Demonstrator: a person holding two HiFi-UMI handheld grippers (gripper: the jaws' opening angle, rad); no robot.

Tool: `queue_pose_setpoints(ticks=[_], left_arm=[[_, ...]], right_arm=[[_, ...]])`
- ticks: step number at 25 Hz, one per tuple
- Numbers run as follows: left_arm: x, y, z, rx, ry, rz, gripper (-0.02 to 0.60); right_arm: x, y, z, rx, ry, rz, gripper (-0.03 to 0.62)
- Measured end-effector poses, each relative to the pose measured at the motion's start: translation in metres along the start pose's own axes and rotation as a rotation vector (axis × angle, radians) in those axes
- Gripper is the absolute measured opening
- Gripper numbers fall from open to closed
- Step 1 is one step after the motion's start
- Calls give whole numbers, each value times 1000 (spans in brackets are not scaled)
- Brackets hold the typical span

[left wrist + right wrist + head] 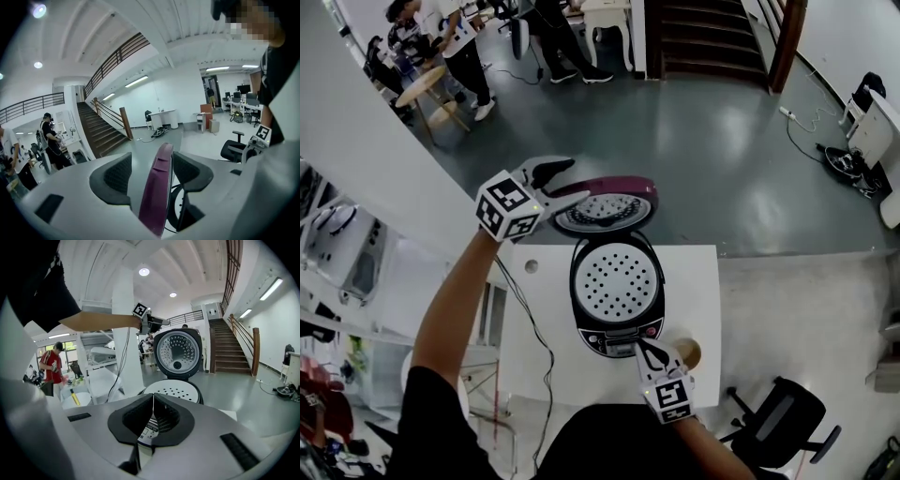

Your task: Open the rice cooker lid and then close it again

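Right tongs (639, 345) partly hide rice cooker's (600, 339) panel.

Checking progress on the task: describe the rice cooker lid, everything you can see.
The lid stands open, raised upright at the rear of the cooker. Glossy purple outer shell; round inner plate, metallic-looking, dotted with holes, dark knob at centre. Its top edge sits between the left gripper's parted jaws; contact is unclear.

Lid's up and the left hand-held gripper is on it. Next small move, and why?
Probably swing the left hand-held gripper back toward the person, tipping the lid down onto the cooker. The lid stands fully open, its purple edge sits between the open jaws, and only closing seems left.
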State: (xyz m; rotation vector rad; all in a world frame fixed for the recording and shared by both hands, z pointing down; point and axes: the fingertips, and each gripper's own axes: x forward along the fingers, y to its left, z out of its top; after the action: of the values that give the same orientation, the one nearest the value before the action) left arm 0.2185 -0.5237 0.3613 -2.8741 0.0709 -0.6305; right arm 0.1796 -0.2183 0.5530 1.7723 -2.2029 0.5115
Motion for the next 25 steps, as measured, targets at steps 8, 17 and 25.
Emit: queue_pose_setpoints(ticks=[8, 17, 25], left_arm=[[14, -15, -19, -7, 82, -157, 243], [15, -7, -19, -21, 80, -166, 123], [18, -3, -29, -113, 104, -158, 161]], right_arm=[[5, -5, 3, -47, 5, -15, 2], [9, 1, 0, -57, 12, -8, 2], [8, 7, -4, -62, 21, 2, 2]])
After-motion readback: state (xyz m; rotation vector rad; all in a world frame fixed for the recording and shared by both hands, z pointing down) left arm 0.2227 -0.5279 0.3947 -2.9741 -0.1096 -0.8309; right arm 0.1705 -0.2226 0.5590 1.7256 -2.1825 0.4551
